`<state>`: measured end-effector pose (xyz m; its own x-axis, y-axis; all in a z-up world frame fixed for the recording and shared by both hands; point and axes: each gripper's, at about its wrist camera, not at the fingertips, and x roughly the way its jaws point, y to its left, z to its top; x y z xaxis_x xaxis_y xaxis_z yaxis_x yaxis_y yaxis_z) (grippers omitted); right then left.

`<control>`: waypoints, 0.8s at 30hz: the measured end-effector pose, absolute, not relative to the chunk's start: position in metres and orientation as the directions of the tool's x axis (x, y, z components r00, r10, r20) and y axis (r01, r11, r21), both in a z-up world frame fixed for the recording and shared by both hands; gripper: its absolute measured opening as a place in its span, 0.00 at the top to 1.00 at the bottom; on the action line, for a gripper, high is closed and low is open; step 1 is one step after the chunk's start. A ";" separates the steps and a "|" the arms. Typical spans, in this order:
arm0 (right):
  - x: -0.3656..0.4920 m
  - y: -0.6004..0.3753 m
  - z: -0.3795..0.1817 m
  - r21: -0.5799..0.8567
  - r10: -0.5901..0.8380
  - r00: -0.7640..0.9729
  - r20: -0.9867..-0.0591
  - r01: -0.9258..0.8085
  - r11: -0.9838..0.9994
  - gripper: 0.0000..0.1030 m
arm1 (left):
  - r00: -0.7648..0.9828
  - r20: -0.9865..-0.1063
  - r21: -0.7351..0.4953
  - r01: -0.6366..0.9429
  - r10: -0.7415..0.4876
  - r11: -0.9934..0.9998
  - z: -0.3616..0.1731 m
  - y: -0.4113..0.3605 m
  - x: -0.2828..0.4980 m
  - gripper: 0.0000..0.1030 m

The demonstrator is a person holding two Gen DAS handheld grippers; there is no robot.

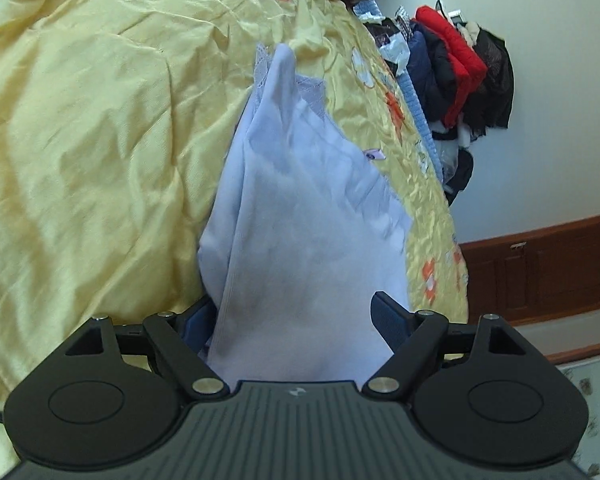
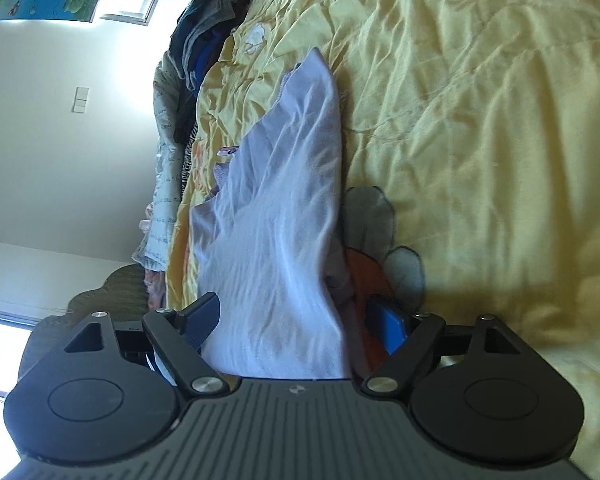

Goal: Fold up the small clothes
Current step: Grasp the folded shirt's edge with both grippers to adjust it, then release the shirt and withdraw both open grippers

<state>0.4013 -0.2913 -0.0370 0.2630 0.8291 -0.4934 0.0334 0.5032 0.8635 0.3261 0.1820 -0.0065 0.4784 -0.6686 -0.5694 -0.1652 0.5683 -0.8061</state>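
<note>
Lavender garment (image 1: 300, 216) spans both grippers' parted jaws; its tag unreadable.

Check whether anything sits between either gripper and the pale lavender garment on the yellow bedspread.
Nothing visible does. The lavender garment already lies between the fingers of the left gripper, and the right gripper has it between its fingers too. Only the yellow bedspread lies beneath.

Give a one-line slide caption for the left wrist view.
Left gripper, jaws wide apart, with a pale lilac garment between its fingers over a yellow bedspread.
</note>
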 end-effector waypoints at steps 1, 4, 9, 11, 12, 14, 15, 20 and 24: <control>0.404 -0.289 -0.037 0.870 0.836 0.259 -0.484 0.041 0.491 0.20 | 0.485 -0.556 -0.816 -0.164 -0.675 0.554 -0.007 0.183 0.327 0.21; 0.408 -0.288 -0.035 0.879 0.852 0.225 -0.473 0.048 0.475 0.20 | 0.495 -0.556 -0.808 -0.136 -0.667 0.573 -0.002 0.183 0.325 0.49; 0.400 -0.296 -0.029 0.835 0.813 0.215 -0.541 0.023 0.550 0.23 | 0.455 -0.615 -0.765 -0.144 -0.644 0.628 -0.006 0.183 0.320 0.49; 0.396 -0.291 -0.031 0.834 0.817 0.209 -0.538 -0.004 0.551 0.21 | 0.455 -0.593 -0.785 -0.142 -0.665 0.603 -0.011 0.180 0.319 0.38; 0.395 -0.287 -0.031 0.835 0.819 0.199 -0.538 -0.007 0.550 0.21 | 0.460 -0.590 -0.787 -0.144 -0.663 0.600 -0.010 0.178 0.320 0.35; 0.395 -0.278 -0.030 0.836 0.822 0.200 -0.534 -0.017 0.548 0.30 | 0.469 -0.610 -0.767 -0.145 -0.638 0.626 -0.007 0.173 0.322 0.37; 0.396 -0.275 -0.031 0.833 0.817 0.202 -0.540 -0.011 0.553 0.52 | 0.476 -0.621 -0.755 -0.147 -0.623 0.639 -0.006 0.171 0.323 0.53; 0.395 -0.267 -0.037 0.796 0.782 0.204 -0.589 -0.020 0.605 0.85 | 0.430 -0.686 -0.692 -0.137 -0.587 0.708 -0.002 0.166 0.330 0.92; 0.385 -0.271 -0.014 0.812 0.800 0.241 -0.550 -0.070 0.579 0.86 | 0.431 -0.695 -0.660 -0.066 -0.575 0.748 0.025 0.165 0.324 0.93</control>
<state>0.3852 -0.2711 -0.0140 0.2411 0.7997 -0.5498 -0.0703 0.5795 0.8120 0.3236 0.1647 0.0254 0.4309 -0.5753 -0.6952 -0.0662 0.7482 -0.6602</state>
